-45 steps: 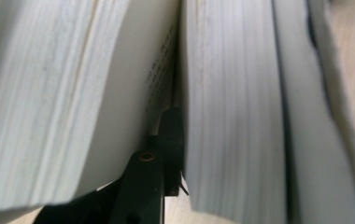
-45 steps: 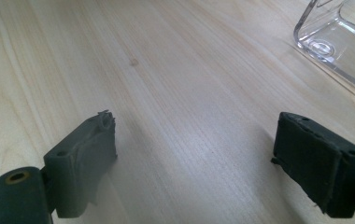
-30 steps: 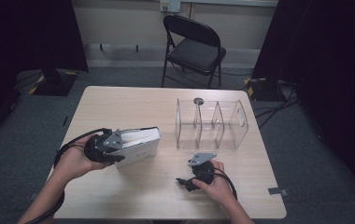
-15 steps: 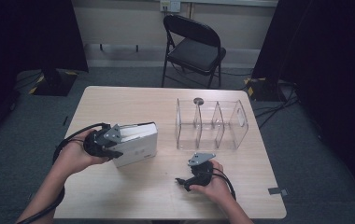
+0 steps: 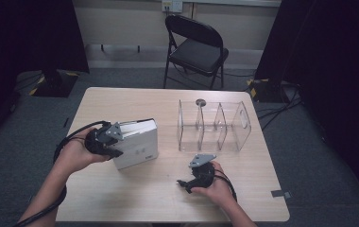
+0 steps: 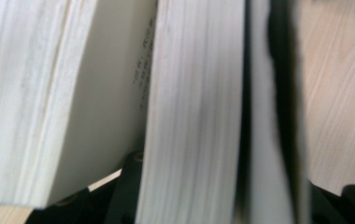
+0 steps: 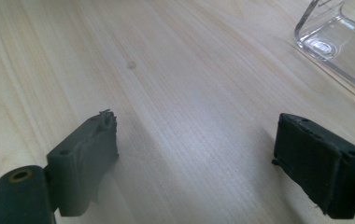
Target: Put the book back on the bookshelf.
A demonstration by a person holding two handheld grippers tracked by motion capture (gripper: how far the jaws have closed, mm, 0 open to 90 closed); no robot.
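A person sits at a pale wooden desk [image 5: 135, 198], forearms coming in from the bottom of the high view, a black gripper in each hand.

The left gripper [image 5: 116, 139] is on the left half of the desk, clamped across a stack of white books [image 5: 137, 142]. The stack rests on the desk, turned at a slight angle, with its page edges facing up and toward the gripper. The left gripper view looks straight into those page edges [image 6: 194, 107]: thick blocks of cream paper stand side by side, with a little printed text on one cover between them. The jaws have just been opening a touch, yet the books sit between them and the grip holds.

The right gripper [image 5: 194, 179] rests low on the desk near the front edge, well apart from the books. Its view shows the two dark pads [image 7: 84, 154] standing wide apart over bare wood, with nothing between them.

A clear plastic rack [image 5: 213, 125] with upright dividers stands on the right half of the desk, beyond the right gripper. One clear corner of it [image 7: 334, 32] appears in the right gripper view.

A black folding chair [image 5: 194, 47] stands on the floor behind the desk.
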